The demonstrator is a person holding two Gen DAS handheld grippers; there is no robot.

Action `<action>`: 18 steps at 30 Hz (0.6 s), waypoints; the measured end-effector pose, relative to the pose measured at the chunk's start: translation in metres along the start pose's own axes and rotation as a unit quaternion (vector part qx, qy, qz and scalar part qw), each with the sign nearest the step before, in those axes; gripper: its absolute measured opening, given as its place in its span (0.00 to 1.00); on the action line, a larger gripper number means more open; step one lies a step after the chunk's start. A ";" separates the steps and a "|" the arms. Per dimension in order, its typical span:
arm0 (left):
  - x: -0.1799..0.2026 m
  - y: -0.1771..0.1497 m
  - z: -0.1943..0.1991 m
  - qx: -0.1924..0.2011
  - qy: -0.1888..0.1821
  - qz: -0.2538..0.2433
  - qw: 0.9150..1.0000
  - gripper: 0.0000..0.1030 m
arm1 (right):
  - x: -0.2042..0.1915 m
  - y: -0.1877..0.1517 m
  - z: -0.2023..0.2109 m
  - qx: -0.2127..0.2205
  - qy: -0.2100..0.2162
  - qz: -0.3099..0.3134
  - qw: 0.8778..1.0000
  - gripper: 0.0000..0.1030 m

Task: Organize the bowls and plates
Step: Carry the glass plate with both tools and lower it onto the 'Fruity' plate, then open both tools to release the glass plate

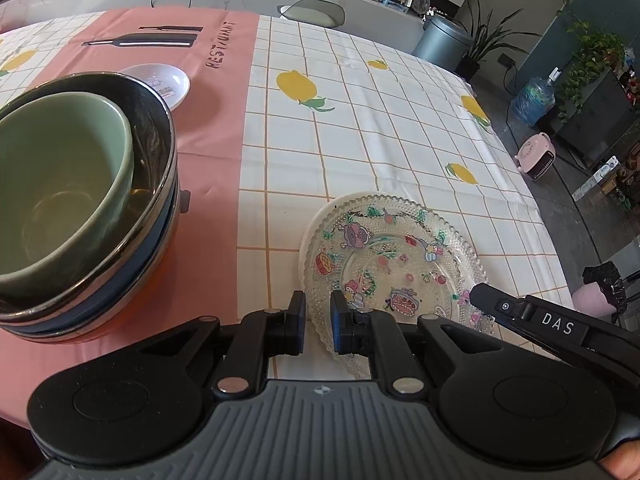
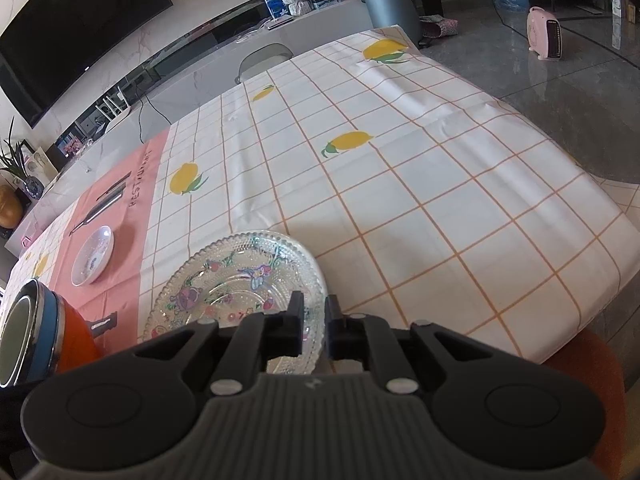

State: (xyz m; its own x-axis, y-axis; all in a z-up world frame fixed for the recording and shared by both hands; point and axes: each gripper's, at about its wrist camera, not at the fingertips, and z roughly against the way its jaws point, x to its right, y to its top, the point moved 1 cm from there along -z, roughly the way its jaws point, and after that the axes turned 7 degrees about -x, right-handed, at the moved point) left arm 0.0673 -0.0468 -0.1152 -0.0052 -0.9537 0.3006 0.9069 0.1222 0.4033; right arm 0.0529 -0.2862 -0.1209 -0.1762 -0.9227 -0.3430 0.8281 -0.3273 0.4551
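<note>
A clear glass plate [image 1: 394, 264] with cartoon decals lies near the table's front, over a white plate [image 1: 303, 254] whose rim shows at its left. My right gripper [image 2: 314, 316] is shut on the glass plate [image 2: 240, 276], its rim pinched between the pads. It enters the left wrist view as my right gripper [image 1: 478, 294] at the plate's right edge. My left gripper [image 1: 318, 318] hovers over the plate's near-left edge, its jaws a narrow gap apart with nothing between them. To the left is a stack of bowls [image 1: 132, 248], a green bowl [image 1: 60, 184] on top. A small white dish [image 1: 160, 84] sits behind.
The lemon-print tablecloth [image 2: 420, 200] covers the table, whose right edge drops to a grey floor. A chair back [image 1: 316, 10] stands at the far side. Beyond are a grey bin [image 1: 442, 42], plants, a water bottle [image 1: 534, 98] and a pink heater [image 2: 544, 32].
</note>
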 end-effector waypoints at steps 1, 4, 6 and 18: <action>0.000 0.000 0.000 0.001 0.000 -0.001 1.000 0.13 | 0.000 0.000 -0.001 -0.001 -0.002 0.000 1.000 0.08; -0.001 0.002 0.000 0.001 -0.003 0.002 1.000 0.13 | 0.001 0.000 -0.002 -0.001 -0.002 0.000 1.000 0.09; -0.001 0.002 -0.001 0.000 -0.004 0.003 1.000 0.13 | 0.000 0.000 -0.002 -0.002 0.001 0.000 1.000 0.11; -0.006 0.000 0.006 0.005 -0.022 0.013 1.000 0.14 | -0.004 -0.002 0.016 0.011 0.004 0.004 1.000 0.36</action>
State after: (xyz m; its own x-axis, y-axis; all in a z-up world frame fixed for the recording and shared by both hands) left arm 0.0642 -0.0393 -0.1116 -0.0016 -0.9372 0.3489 0.9029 0.1487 0.4034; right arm 0.0434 -0.2851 -0.1074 -0.1653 -0.9238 -0.3454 0.8175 -0.3243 0.4760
